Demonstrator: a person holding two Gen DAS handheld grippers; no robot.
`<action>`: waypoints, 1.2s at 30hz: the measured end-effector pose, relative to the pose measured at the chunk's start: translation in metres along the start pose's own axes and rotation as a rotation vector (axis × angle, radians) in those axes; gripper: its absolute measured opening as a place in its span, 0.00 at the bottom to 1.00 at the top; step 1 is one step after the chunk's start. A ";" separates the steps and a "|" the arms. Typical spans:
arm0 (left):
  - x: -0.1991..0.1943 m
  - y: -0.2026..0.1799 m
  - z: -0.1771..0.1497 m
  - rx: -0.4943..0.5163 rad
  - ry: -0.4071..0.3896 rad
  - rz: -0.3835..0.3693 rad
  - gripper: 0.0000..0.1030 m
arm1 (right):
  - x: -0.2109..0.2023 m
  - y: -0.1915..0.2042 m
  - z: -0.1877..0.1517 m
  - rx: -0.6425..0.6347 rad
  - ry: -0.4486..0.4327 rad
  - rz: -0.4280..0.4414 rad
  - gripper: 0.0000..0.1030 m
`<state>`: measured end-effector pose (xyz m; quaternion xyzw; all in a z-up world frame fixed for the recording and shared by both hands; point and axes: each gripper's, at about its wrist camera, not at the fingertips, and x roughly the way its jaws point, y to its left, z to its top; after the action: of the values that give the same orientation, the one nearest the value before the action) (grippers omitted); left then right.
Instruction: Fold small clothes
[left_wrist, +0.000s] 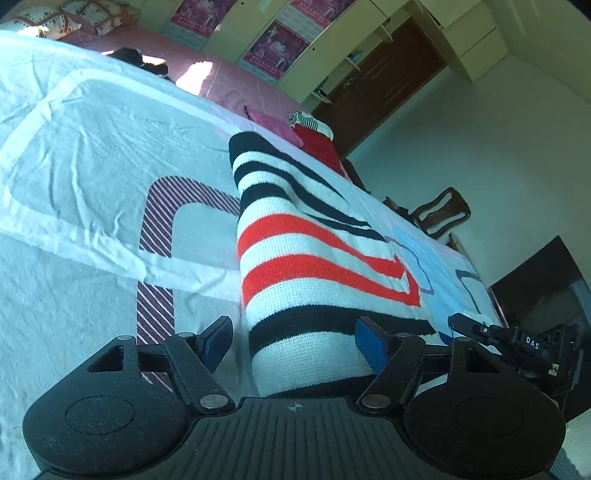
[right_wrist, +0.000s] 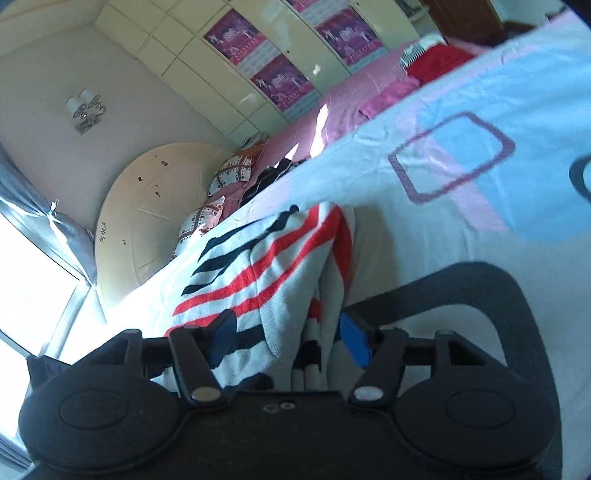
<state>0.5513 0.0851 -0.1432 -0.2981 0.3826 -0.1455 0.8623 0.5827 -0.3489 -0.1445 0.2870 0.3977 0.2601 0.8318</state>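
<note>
The striped knit garment (left_wrist: 317, 258), white with black and red bands, lies on the bed's patterned sheet (left_wrist: 85, 155), and each wrist view sees it from its own side. In the left wrist view it runs as a long folded strip from the camera toward one o'clock, and the left tongs (left_wrist: 297, 343) stand apart with the near end of the knit between the two blue pads (left_wrist: 371, 345); the pads do not seem to press on it. This view alone shows the other tool's black body (left_wrist: 517, 343) at three o'clock, a dark wooden chair (left_wrist: 441, 212) at two o'clock and a brown door (left_wrist: 380, 81) at one o'clock. In the right wrist view the striped knit garment (right_wrist: 266, 273) is bunched, one layer turned over another, reaching toward eleven o'clock; the right tongs (right_wrist: 288, 341) also stand apart, their fingers (right_wrist: 354, 343) on either side of the cloth's near edge, without a clear pinch. Only here appear a round pale board (right_wrist: 147, 218) leaning on the wall at ten o'clock, a bright window (right_wrist: 26, 295) at nine o'clock and a wall lamp (right_wrist: 85, 110) at eleven o'clock. Counted: one striped garment, two tongs, a red cloth (left_wrist: 321, 147) and a pink cloth (left_wrist: 273, 123) at the far edge of the bed, and three purple posters (right_wrist: 277, 85) on the wardrobe doors in the right view.
</note>
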 end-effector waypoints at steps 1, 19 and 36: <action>0.003 0.005 0.000 -0.022 0.003 -0.022 0.70 | 0.005 -0.008 -0.001 0.028 0.025 0.012 0.62; 0.054 0.022 0.028 -0.118 0.133 -0.259 0.74 | 0.050 -0.018 0.015 0.033 0.208 0.188 0.63; 0.042 -0.021 0.023 0.026 0.011 -0.134 0.44 | 0.037 0.005 0.013 -0.047 0.137 0.151 0.37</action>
<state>0.5957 0.0576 -0.1417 -0.3109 0.3646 -0.2098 0.8523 0.6122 -0.3243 -0.1534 0.2781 0.4247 0.3503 0.7872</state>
